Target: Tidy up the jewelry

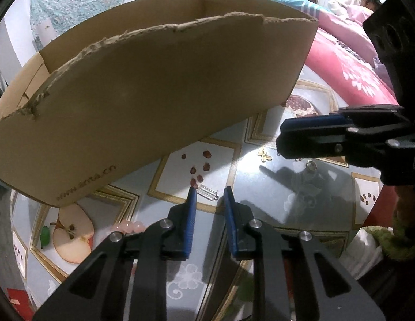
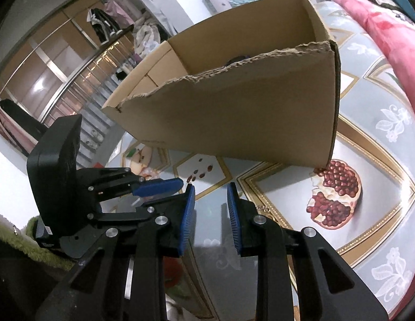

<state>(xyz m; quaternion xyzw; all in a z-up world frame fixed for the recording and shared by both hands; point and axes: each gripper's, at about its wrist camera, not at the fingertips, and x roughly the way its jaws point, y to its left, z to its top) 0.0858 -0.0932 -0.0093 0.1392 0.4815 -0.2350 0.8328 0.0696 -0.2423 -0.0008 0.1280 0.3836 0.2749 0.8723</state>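
A small silver hair clip (image 1: 207,193) is seen lying flat on the patterned worktop (image 1: 274,187), just ahead of the left claw (image 1: 209,191) and between its blue fingertips (image 1: 192,195). The clip's long axis is laid across the gap, roughly from pad to pad. The left claw is held narrow, nothing yet pinched. The right claw (image 2: 209,189) is likewise held narrow and empty; it is placed well to the side, near a gold butterfly piece (image 1: 264,155). The left hand is judged the nearer. A cardboard box (image 1: 154,80) is stood just behind.
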